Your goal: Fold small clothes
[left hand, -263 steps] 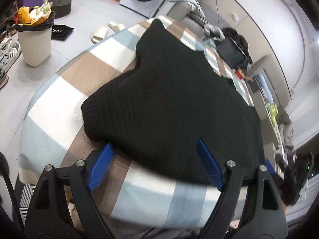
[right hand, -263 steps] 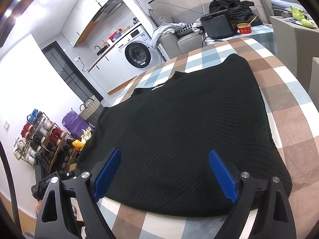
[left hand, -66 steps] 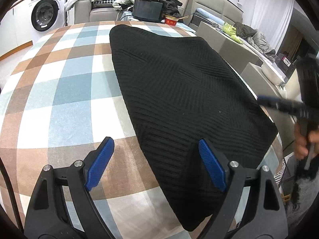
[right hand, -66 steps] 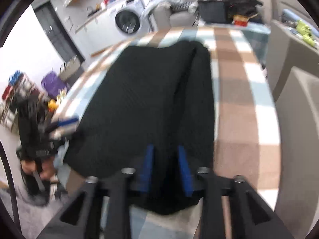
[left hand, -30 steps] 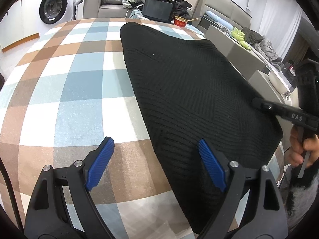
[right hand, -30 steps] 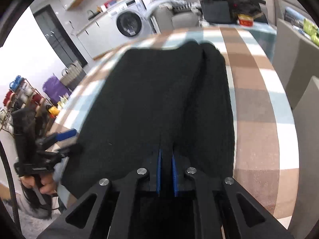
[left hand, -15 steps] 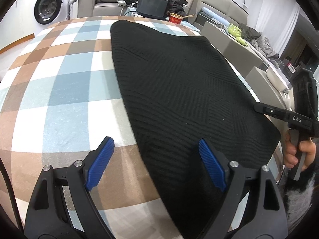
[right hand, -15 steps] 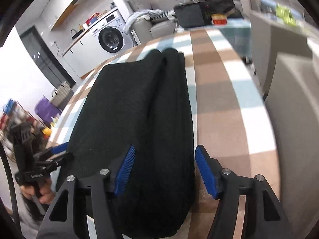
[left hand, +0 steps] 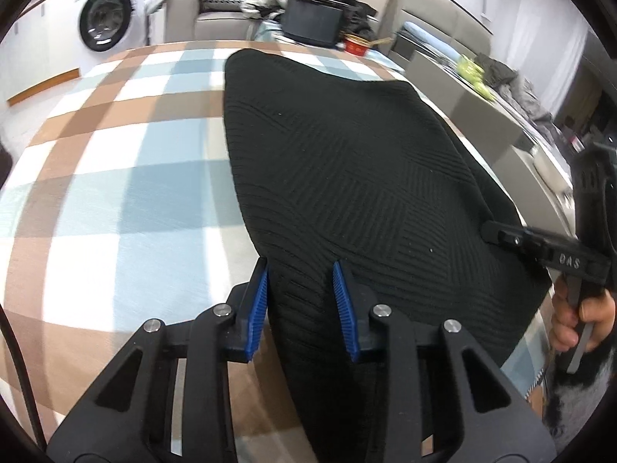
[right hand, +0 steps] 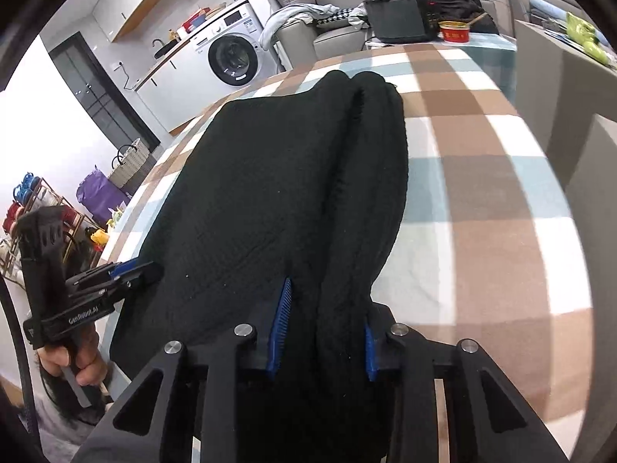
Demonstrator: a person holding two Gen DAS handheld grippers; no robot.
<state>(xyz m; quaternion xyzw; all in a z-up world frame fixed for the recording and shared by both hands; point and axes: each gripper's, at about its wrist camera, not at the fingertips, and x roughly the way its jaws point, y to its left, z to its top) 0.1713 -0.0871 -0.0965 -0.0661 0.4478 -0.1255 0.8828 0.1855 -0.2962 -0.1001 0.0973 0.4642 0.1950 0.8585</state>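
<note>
A black ribbed sweater [left hand: 347, 154] lies lengthwise on the checked tablecloth [left hand: 135, 193], its right side folded over into a thick double layer [right hand: 370, 162]. My left gripper [left hand: 302, 301] straddles the near left edge of the sweater. Its jaws are closing, and the cloth between the blue pads still lies flat. My right gripper [right hand: 324, 328] sits at the near right corner. Its jaws are closing too, and the bunched fold fills the gap between the pads. Each gripper also shows in the other's view: the right gripper [left hand: 540, 254] and the left gripper [right hand: 115, 274], both held by a hand.
The table's bare checked cloth [right hand: 482, 193] stretches right of the sweater and also to its left. Beyond the far edge stand a washing machine [left hand: 104, 27], a sofa with clothes, a black box [left hand: 312, 23] and a red bowl [right hand: 455, 32]. A shoe rack [right hand: 34, 200] stands on the floor at left.
Both grippers' jaws have narrowed from wide open onto the sweater's near edge. The right gripper had first opened from shut, then dropped closer over the folded right side.
</note>
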